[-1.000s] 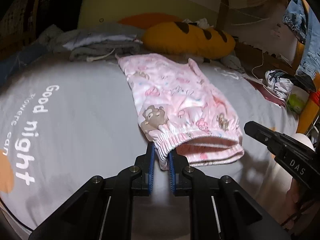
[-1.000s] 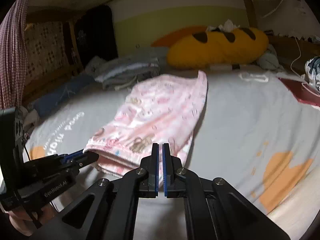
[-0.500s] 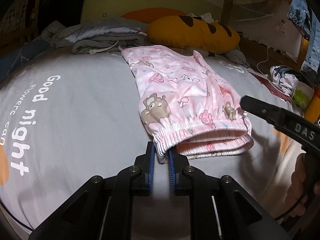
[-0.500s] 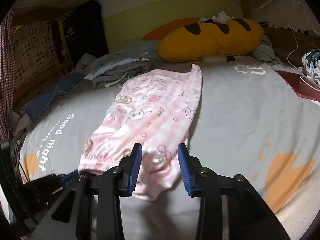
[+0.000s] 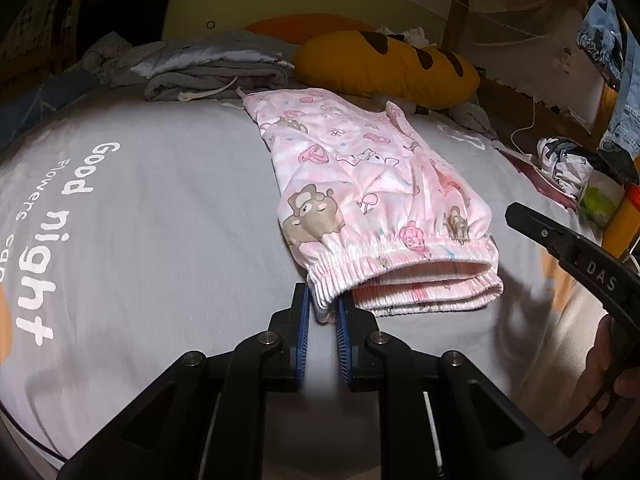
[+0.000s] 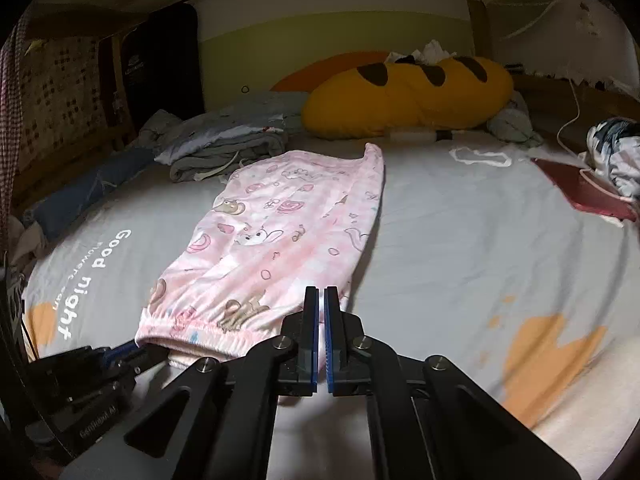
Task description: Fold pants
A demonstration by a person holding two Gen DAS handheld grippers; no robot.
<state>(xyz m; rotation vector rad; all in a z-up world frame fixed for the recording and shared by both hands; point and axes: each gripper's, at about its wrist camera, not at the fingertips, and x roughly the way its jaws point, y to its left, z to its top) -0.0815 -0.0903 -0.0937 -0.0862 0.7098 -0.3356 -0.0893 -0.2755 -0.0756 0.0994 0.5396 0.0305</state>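
Left tongs (image 5: 323,312) grip the pants (image 5: 372,184) waistband corner; right tongs (image 6: 321,308) are closed, apparently empty. Next: fold waistband toward the far end.

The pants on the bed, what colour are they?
The pants are pale pink with cartoon animals, such as a brown bear. The left wrist view shows them best.

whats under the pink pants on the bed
The pink pants lie on the grey bedsheet, which shows all around them. Whatever lies directly beneath is covered. The left gripper pinches the waistband corner.
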